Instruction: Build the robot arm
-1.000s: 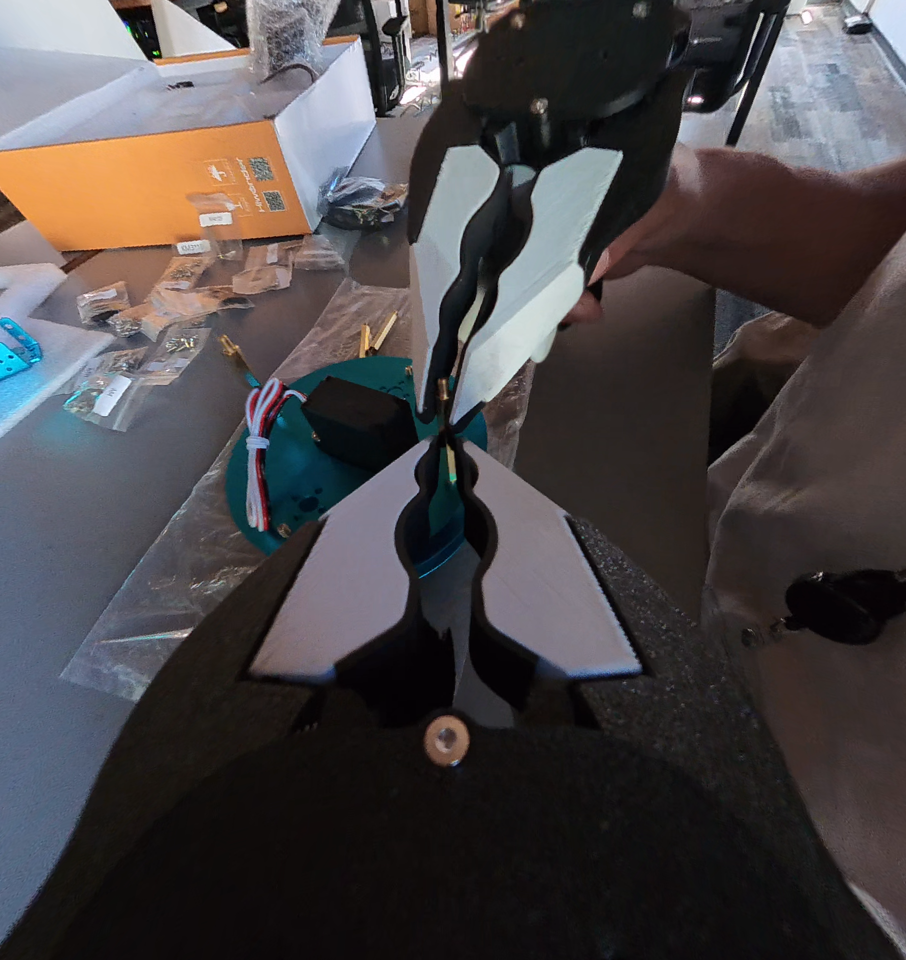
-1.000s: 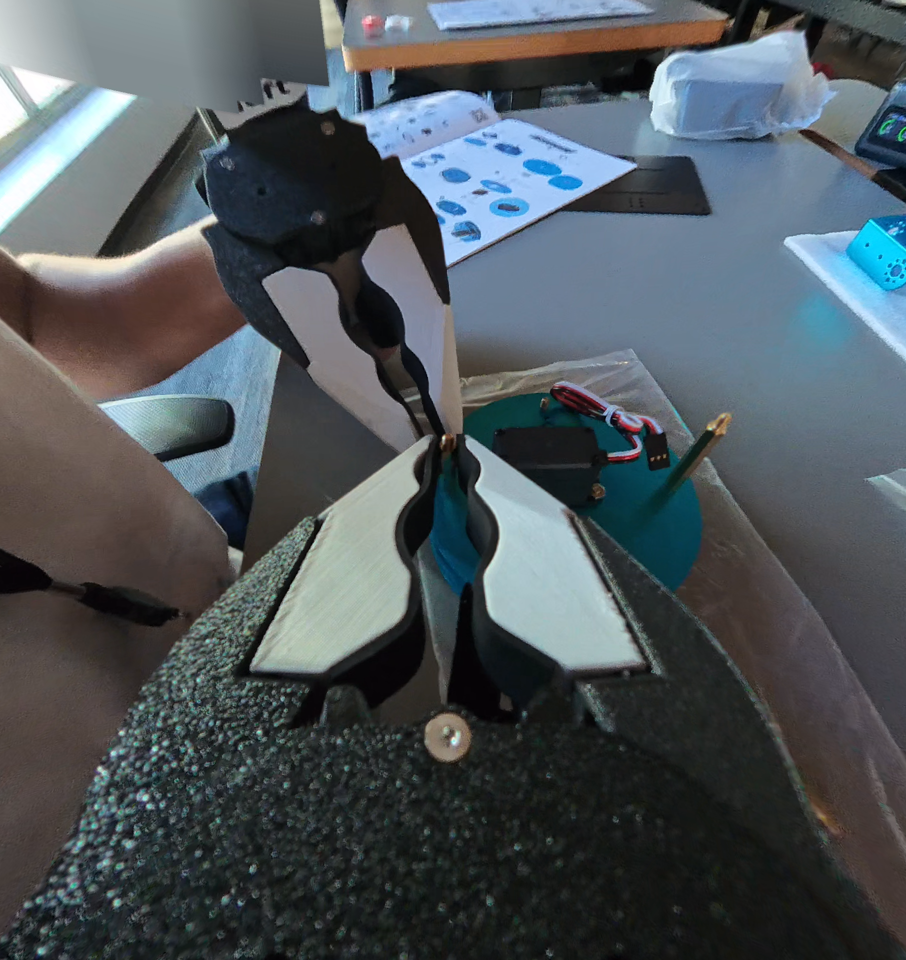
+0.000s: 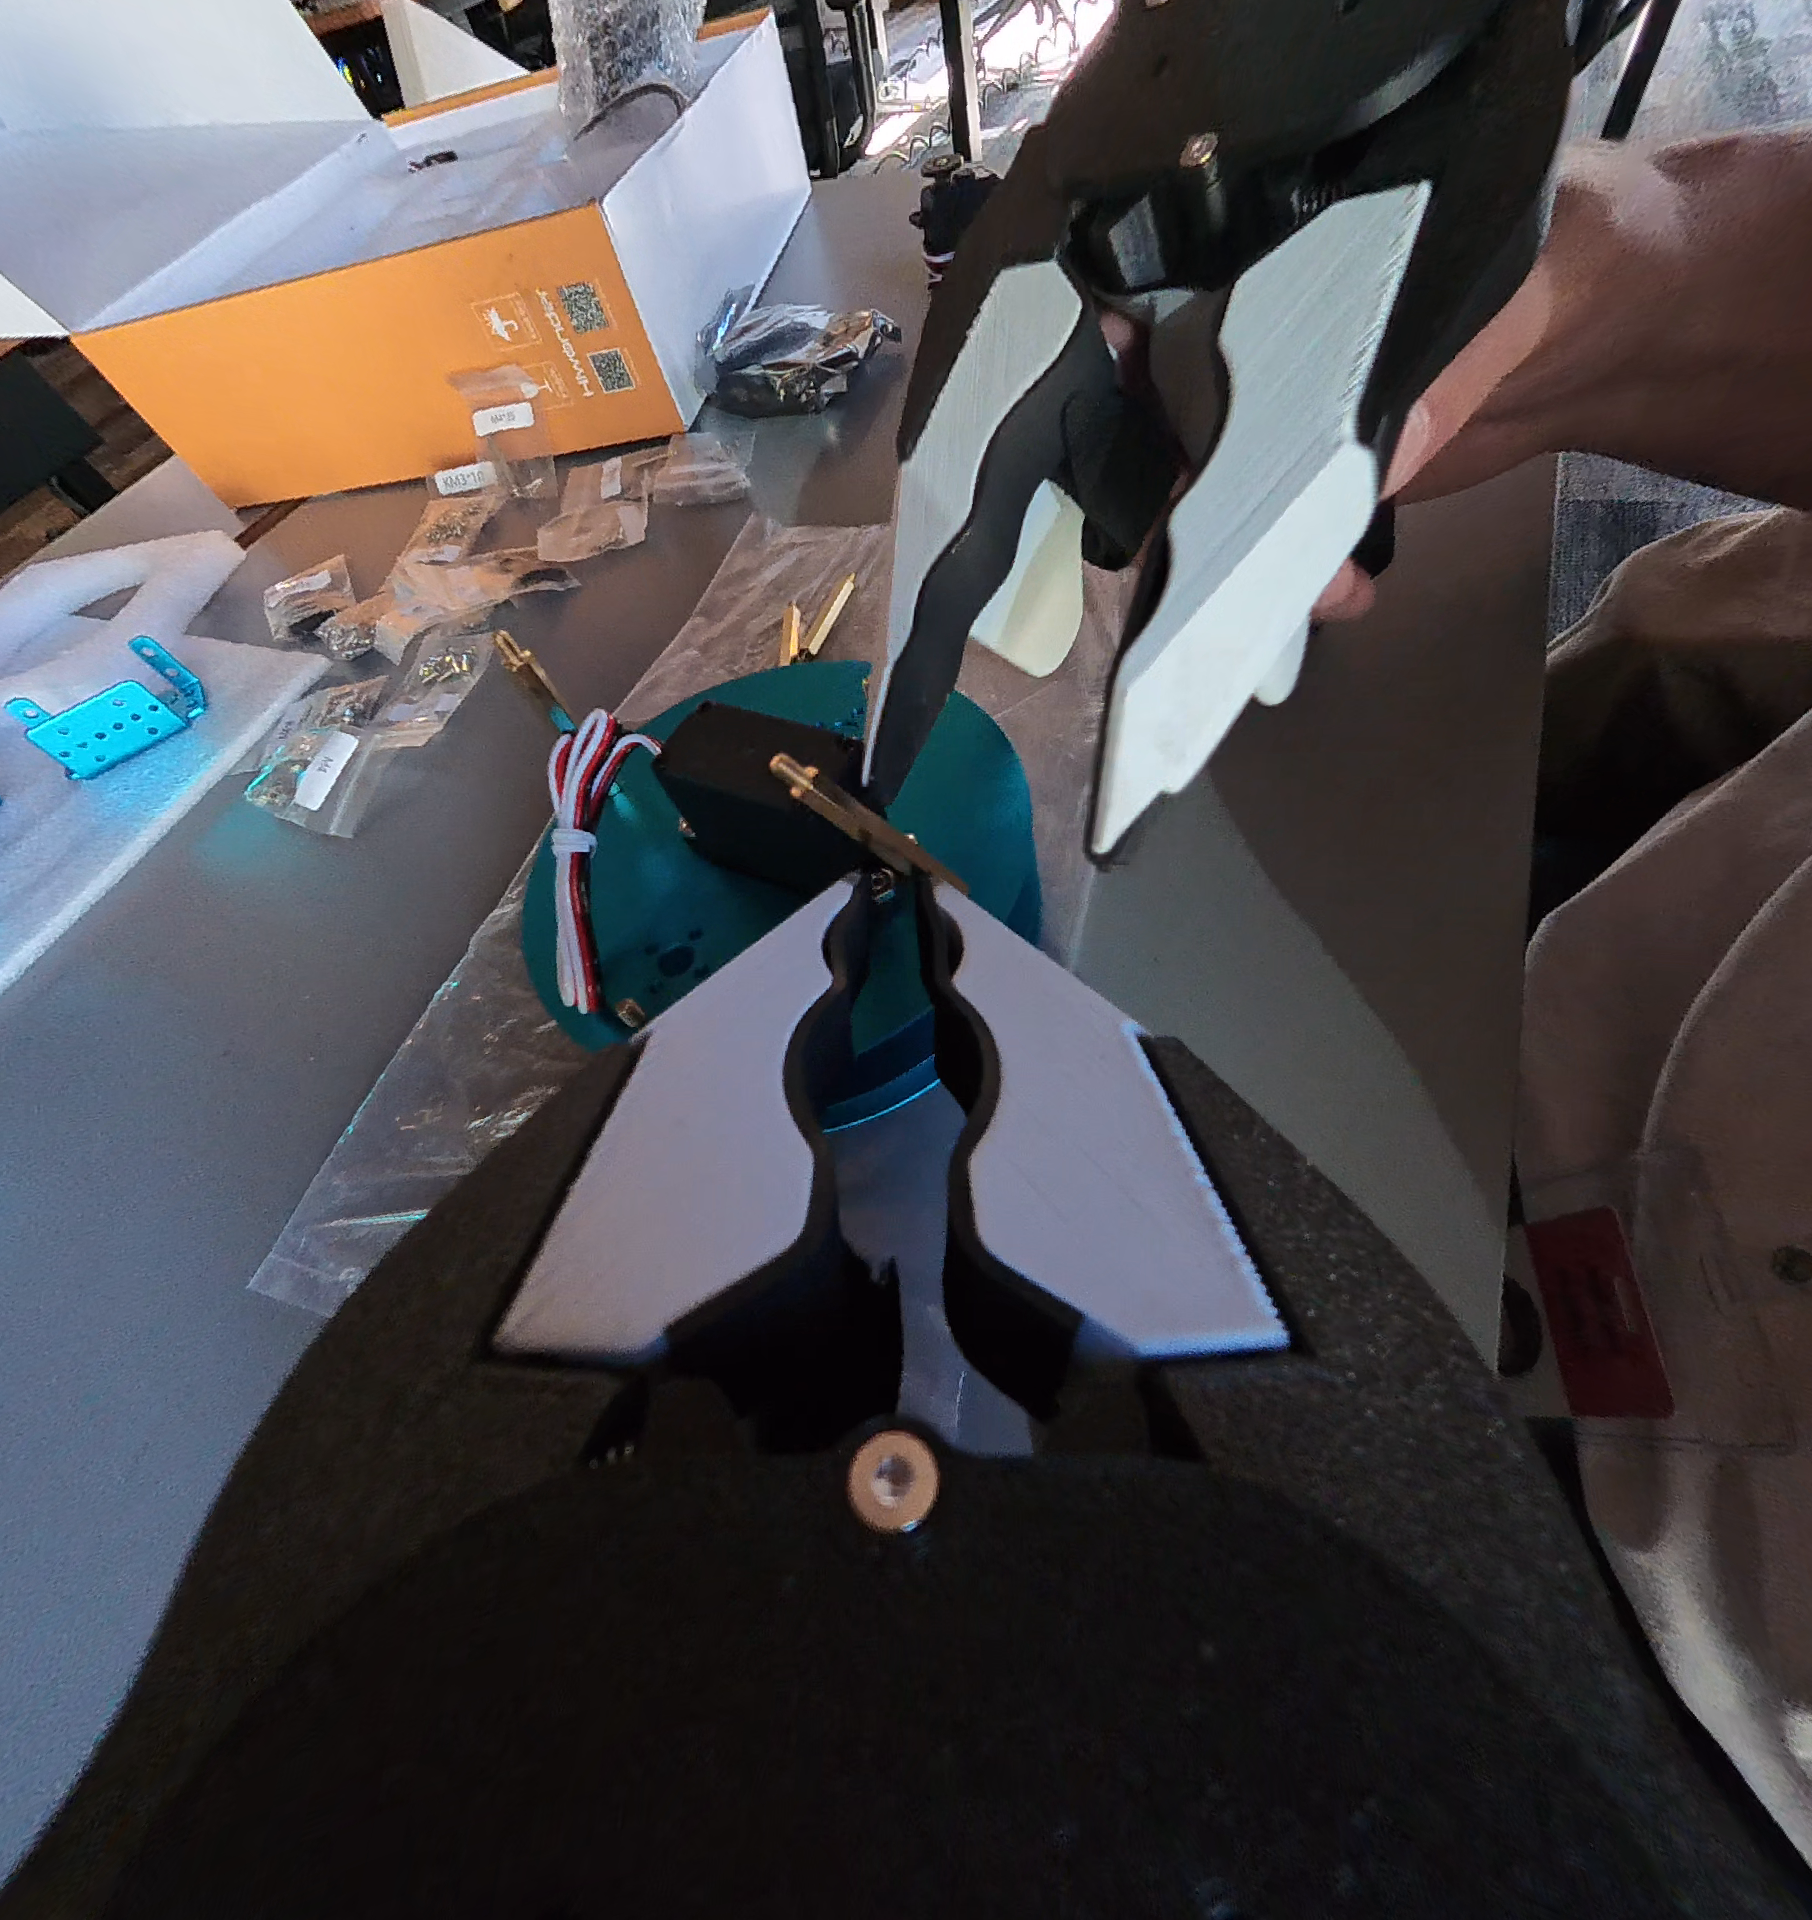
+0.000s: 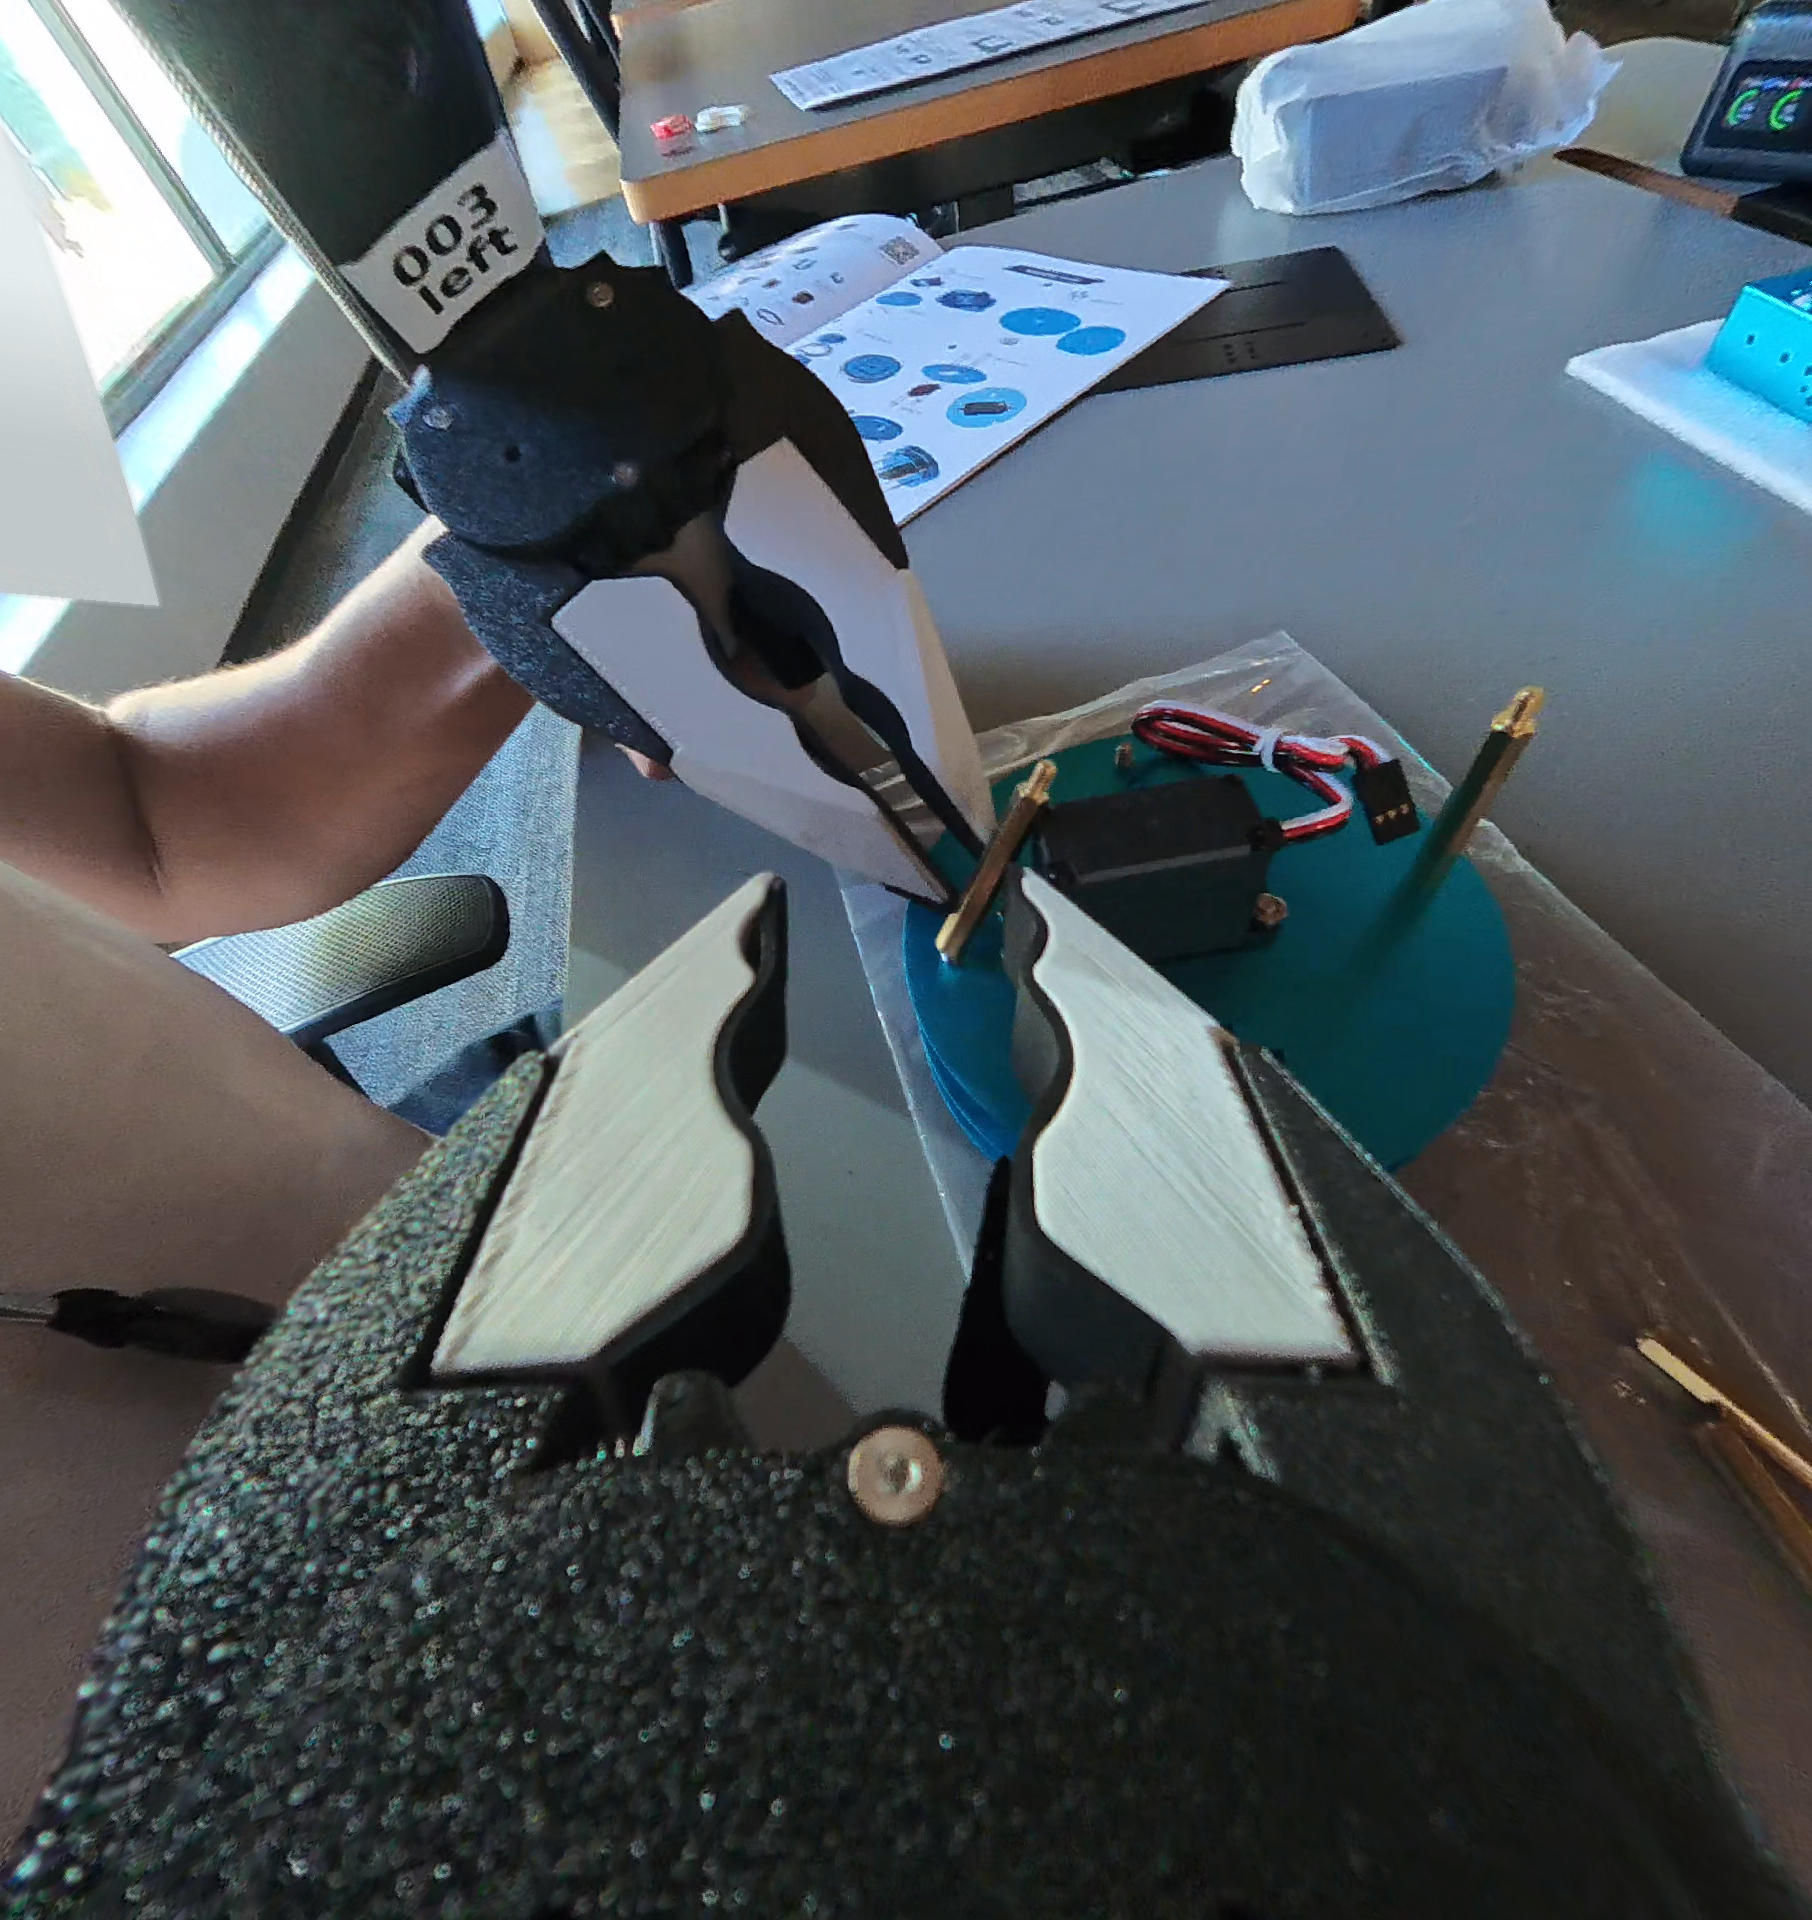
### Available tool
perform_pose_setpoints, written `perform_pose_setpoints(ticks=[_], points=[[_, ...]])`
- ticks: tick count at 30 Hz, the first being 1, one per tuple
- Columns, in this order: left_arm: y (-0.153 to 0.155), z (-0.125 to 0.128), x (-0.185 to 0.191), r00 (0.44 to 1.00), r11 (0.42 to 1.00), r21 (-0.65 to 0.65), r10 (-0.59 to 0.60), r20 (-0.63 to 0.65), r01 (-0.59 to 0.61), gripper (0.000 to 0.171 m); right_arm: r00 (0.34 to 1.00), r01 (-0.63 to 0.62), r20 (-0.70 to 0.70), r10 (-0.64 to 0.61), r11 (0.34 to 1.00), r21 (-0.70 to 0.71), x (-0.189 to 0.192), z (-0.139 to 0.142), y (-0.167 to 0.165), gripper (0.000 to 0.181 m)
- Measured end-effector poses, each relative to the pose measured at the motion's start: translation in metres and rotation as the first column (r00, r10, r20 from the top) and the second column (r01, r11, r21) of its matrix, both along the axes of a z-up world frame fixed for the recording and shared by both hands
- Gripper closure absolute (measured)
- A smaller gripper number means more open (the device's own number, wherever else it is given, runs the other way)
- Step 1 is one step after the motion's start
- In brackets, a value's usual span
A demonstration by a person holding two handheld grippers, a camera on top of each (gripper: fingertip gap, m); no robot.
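A teal round plate (image 3: 632, 935) (image 4: 1297, 1039) lies on a clear plastic bag at the table's edge. A black servo (image 3: 746, 790) (image 4: 1151, 862) with red-white wires (image 4: 1276, 748) sits on it. My left gripper (image 3: 886, 894), also in the right wrist view (image 4: 952, 871), is shut on a tilted brass standoff (image 3: 829, 805) (image 4: 995, 852) whose foot rests on the plate's near rim. My right gripper (image 4: 897, 883) is open and empty, with one finger on each side of that standoff; it also shows in the left wrist view (image 3: 985, 821). A second standoff (image 4: 1463, 821) stands upright on the plate's far side.
An orange and white box (image 3: 362, 343), small bags of screws (image 3: 445, 582) and blue brackets (image 3: 102, 717) on white foam lie to the left. An open booklet (image 4: 964, 353) and a blue part (image 4: 1795, 353) lie beyond. Loose brass standoffs (image 4: 1764, 1475) (image 3: 819, 623) lie beside the plate. A chair (image 4: 382, 956) is off the table's edge. The tips of both grippers are at nearly the same place.
My right gripper has opened and let go of the brass standoff. My left gripper still holds it, and it now leans more.
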State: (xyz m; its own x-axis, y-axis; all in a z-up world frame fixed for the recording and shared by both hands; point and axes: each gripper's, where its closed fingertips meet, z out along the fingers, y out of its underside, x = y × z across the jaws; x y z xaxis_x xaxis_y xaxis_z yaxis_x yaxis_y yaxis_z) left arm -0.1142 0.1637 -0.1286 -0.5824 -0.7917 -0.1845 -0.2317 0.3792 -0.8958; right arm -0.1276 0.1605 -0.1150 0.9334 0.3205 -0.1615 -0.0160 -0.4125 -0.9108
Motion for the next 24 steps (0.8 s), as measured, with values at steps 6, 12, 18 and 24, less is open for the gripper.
perform_pose_setpoints(ticks=[6, 12, 18, 24], points=[[-0.004, 0.001, 0.0, 1.0, 1.0, -0.005, -0.012, 0.0, 0.012, 0.165, 0.999, 0.012, 0.049, -0.01, 0.999, -0.037, -0.001, -0.007, 0.001, 0.141], [-0.008, 0.001, -0.001, 0.999, 0.999, 0.019, -0.037, 0.018, 0.037, 0.165, 0.998, 0.006, 0.06, -0.005, 1.0, -0.024, -0.007, -0.004, -0.004, 0.139], [-0.014, -0.005, -0.002, 0.999, 0.996, 0.067, -0.053, 0.009, 0.052, 0.166, 0.997, -0.005, 0.082, 0.007, 0.999, -0.034, -0.015, -0.009, -0.007, 0.142], [-0.013, -0.004, 0.0, 0.999, 0.997, 0.066, -0.042, 0.007, 0.042, 0.165, 0.996, 0.001, 0.086, 0.002, 0.999, -0.039, -0.014, -0.011, -0.004, 0.142]])
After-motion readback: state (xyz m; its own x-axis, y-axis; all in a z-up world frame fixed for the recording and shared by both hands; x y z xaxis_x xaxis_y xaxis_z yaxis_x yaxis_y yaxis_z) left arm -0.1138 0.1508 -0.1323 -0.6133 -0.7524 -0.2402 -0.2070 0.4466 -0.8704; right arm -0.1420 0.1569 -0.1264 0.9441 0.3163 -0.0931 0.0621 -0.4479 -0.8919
